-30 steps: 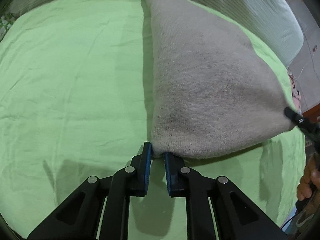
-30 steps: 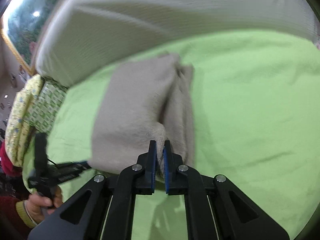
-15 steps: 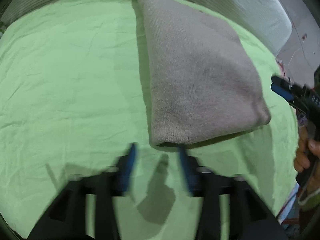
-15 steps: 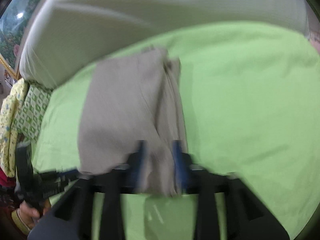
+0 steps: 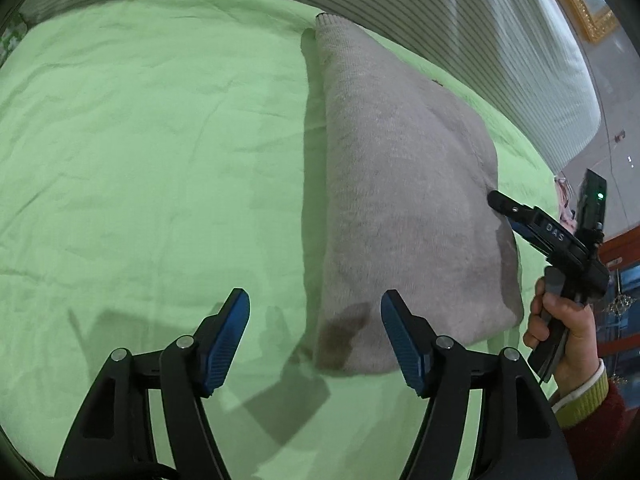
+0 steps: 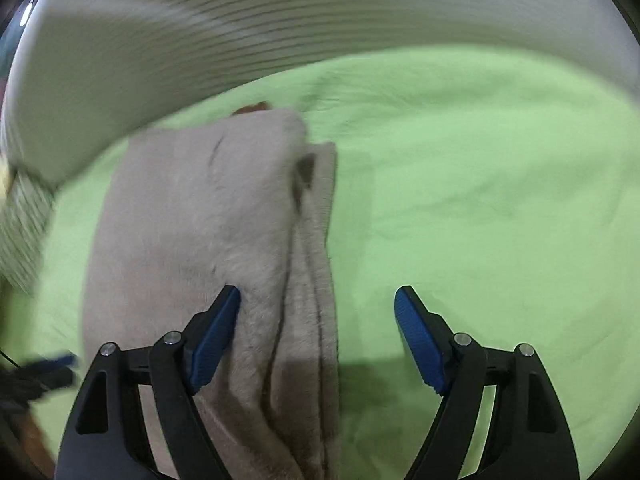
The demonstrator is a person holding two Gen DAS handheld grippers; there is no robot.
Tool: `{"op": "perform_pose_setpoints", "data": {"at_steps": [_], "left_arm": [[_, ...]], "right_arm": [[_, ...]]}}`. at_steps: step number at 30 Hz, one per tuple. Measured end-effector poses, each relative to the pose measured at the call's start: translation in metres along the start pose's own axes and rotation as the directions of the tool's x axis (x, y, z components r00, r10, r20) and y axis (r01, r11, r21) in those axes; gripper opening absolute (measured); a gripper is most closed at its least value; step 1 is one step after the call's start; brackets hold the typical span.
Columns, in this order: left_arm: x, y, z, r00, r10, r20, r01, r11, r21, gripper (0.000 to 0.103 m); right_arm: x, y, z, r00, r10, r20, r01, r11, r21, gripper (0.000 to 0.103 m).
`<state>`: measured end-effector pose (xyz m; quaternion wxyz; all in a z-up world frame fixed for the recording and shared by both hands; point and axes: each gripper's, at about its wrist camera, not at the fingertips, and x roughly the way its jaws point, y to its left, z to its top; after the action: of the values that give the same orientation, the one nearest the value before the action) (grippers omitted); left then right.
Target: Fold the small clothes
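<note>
A folded beige knit garment lies flat on the green bedsheet. My left gripper is open and empty, just above the garment's near left corner. In the right wrist view the garment shows its stacked folded edges on its right side. My right gripper is open and empty, its left finger over the garment's near edge. The right gripper also shows in the left wrist view, held by a hand beside the garment's right edge.
A striped white pillow or bolster runs along the far edge of the bed. The same bolster fills the top of the right wrist view. Green sheet stretches to the right of the garment.
Both grippers were shut on the garment's near corners and have opened. The garment dropped flat onto the sheet. Both grippers drew slightly back.
</note>
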<state>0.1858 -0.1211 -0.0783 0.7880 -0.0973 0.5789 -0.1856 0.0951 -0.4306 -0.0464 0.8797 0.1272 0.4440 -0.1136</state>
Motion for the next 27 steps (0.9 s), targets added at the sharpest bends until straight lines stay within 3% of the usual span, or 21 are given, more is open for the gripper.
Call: {"op": "perform_pose_setpoints", "data": {"at_steps": [2, 4, 5, 12, 15, 18, 23, 24, 25, 26, 27], "left_arm": [[0.004, 0.003, 0.01, 1.0, -0.012, 0.001, 0.012, 1.0, -0.013, 0.07], [0.012, 0.001, 0.019, 1.0, -0.028, -0.003, 0.028, 0.999, -0.029, 0.076], [0.016, 0.0, 0.024, 0.999, -0.037, -0.007, 0.036, 0.999, -0.036, 0.077], [0.042, -0.006, 0.055, 0.994, -0.1, -0.034, 0.098, 0.993, -0.063, 0.086], [0.053, -0.006, 0.064, 0.994, -0.102, -0.034, 0.099, 0.992, -0.072, 0.094], [0.064, -0.002, 0.069, 0.993, -0.118, -0.029, 0.114, 0.989, -0.097, 0.095], [0.077, -0.001, 0.075, 0.988, -0.15, -0.023, 0.146, 0.982, -0.123, 0.092], [0.079, -0.002, 0.075, 0.987, -0.158, -0.022, 0.155, 0.981, -0.117, 0.088], [0.079, -0.004, 0.074, 0.984, -0.176, -0.024, 0.173, 0.979, -0.113, 0.076], [0.08, -0.005, 0.074, 0.98, -0.199, -0.031, 0.194, 0.975, -0.111, 0.07], [0.08, -0.006, 0.075, 0.98, -0.196, -0.035, 0.191, 0.975, -0.109, 0.069]], "right_arm": [[-0.01, 0.003, 0.003, 0.999, -0.018, 0.038, 0.018, 1.0, -0.001, 0.079], [-0.015, -0.002, 0.007, 0.987, 0.154, 0.051, -0.158, 0.983, 0.09, 0.079], [-0.014, -0.001, 0.008, 0.979, 0.202, 0.041, -0.205, 0.973, 0.104, 0.079], [0.015, 0.001, 0.01, 0.974, 0.224, -0.02, -0.22, 0.967, 0.132, 0.079], [0.018, -0.003, 0.012, 0.968, 0.25, -0.015, -0.246, 0.96, 0.135, 0.079], [0.023, -0.004, 0.013, 0.964, 0.263, -0.027, -0.258, 0.957, 0.131, 0.079], [0.034, -0.003, 0.017, 0.959, 0.282, -0.039, -0.277, 0.955, 0.108, 0.079], [0.036, -0.001, 0.017, 0.957, 0.286, -0.044, -0.28, 0.954, 0.103, 0.078], [0.038, 0.001, 0.016, 0.955, 0.292, -0.052, -0.286, 0.953, 0.097, 0.075], [0.039, 0.004, 0.014, 0.952, 0.298, -0.063, -0.292, 0.952, 0.094, 0.065], [0.041, 0.005, 0.013, 0.949, 0.306, -0.075, -0.298, 0.949, 0.102, 0.061]]}}
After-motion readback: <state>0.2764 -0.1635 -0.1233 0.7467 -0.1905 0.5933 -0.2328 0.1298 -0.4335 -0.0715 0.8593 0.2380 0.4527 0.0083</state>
